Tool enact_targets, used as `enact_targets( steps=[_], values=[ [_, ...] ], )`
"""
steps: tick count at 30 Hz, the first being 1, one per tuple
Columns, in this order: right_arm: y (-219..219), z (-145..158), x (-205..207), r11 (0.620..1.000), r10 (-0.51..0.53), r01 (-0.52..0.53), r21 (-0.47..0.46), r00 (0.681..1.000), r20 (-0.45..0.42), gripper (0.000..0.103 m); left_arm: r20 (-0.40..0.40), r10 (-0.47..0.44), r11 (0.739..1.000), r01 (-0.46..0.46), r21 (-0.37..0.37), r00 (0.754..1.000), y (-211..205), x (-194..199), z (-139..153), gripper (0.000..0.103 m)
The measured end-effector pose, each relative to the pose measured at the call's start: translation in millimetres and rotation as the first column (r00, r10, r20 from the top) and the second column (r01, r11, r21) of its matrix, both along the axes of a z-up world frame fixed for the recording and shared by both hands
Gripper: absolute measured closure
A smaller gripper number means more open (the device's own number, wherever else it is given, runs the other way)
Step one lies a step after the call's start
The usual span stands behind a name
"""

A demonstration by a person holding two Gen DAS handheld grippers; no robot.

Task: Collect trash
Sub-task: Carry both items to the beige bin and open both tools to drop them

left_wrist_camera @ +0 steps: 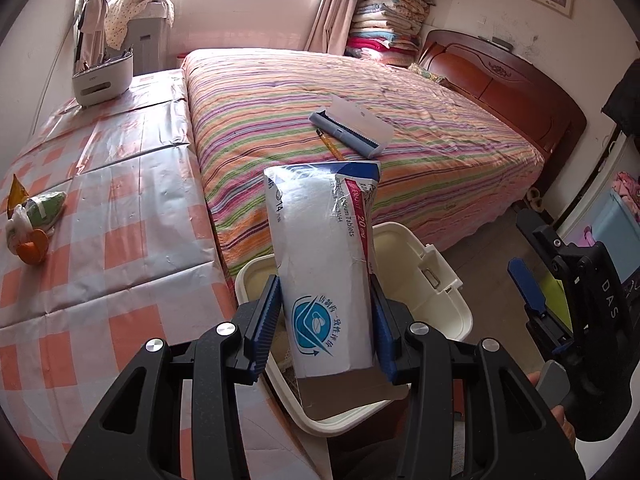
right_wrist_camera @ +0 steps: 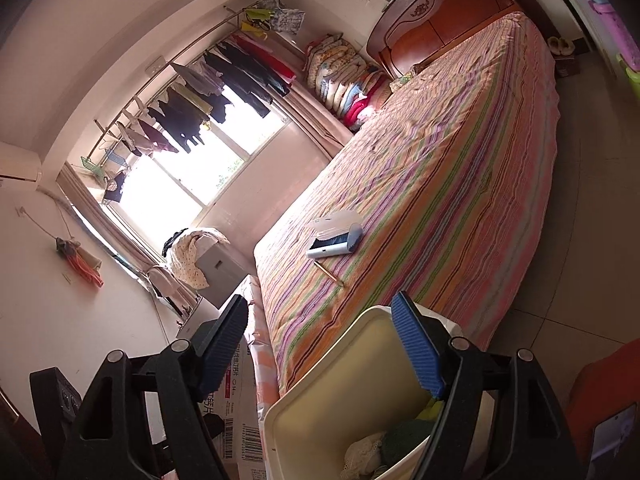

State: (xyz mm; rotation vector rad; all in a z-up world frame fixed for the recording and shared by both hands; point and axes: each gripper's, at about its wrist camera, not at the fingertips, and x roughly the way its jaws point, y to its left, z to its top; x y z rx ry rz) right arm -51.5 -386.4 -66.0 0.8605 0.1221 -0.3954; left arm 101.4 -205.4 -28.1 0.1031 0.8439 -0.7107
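My left gripper (left_wrist_camera: 326, 320) is shut on a white and blue medicine box (left_wrist_camera: 324, 256), holding it upright over the open cream trash bin (left_wrist_camera: 444, 276). The box also shows at the left in the right wrist view (right_wrist_camera: 240, 412). My right gripper (right_wrist_camera: 320, 344) is open and empty above the bin (right_wrist_camera: 340, 364), which holds crumpled trash (right_wrist_camera: 384, 448). It appears at the right edge of the left wrist view (left_wrist_camera: 560, 292). More trash, a small pile of wrappers and orange peel (left_wrist_camera: 34, 220), lies on the checked table (left_wrist_camera: 120, 208) at the left.
A striped bed (left_wrist_camera: 360, 112) fills the middle, with an open pencil case (left_wrist_camera: 352, 124) and a pencil (left_wrist_camera: 330, 144) on it. A white appliance (left_wrist_camera: 102, 76) stands at the table's far end. Folded quilts (left_wrist_camera: 388, 16) are stacked by the headboard.
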Motion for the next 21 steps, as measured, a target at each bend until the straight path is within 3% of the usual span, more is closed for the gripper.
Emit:
enact_targets(
  steps=[13,15,17,21],
  values=[
    [1.3,4.0,-8.8,1.0,-0.029,0.029,-0.007,0.999,0.043,0.031,0.012,-0.08,0.995,0.079,0.06,0.997,-37.1,-1.0,-16.6,0.053],
    [2.5,5.2,-10.6,1.0,-0.029,0.029,-0.011,0.998,0.051,0.031,0.023,-0.061,0.997,0.06,0.057,0.998,-34.5,0.7,-17.6,0.037],
    [5.9,6.2,-13.5,0.999,-0.029,0.031,-0.022,0.998,0.062,0.031,0.041,-0.036,0.998,0.034,0.058,0.999,-27.5,1.8,-17.6,0.028],
    [14.6,9.8,-12.6,0.999,-0.005,0.009,-0.049,0.997,0.08,0.031,0.076,0.025,0.998,-0.03,0.063,0.997,-8.4,4.5,-14.0,0.027]
  ],
)
